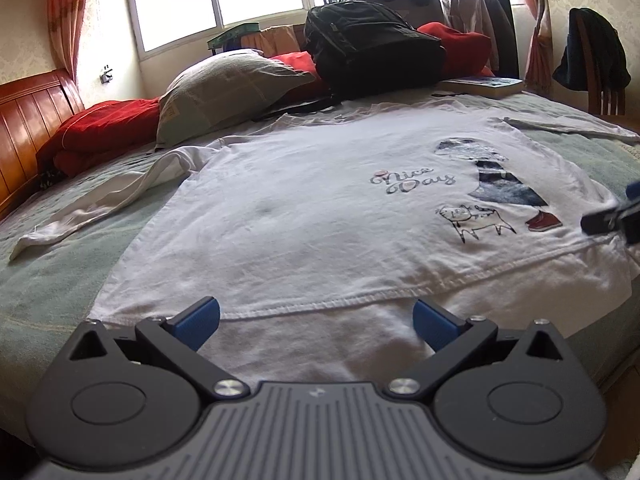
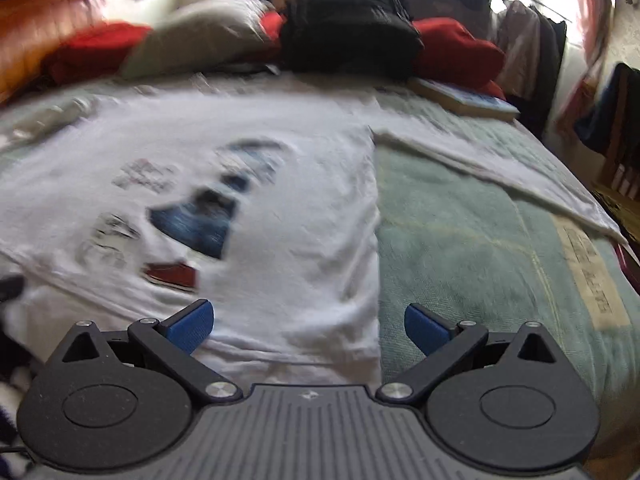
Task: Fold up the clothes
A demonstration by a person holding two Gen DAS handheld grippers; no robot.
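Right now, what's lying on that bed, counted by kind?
White long-sleeved shirt: 1
Grey pillow: 1
Black backpack: 1
Book: 1
Red bedding, bunched along the far side: cannot count it
Total: 4 countable things

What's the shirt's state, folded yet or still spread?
Spread. The white shirt lies flat, print up, on the bed, both sleeves stretched outward. The left tool and the right tool are open at its hem, holding nothing.
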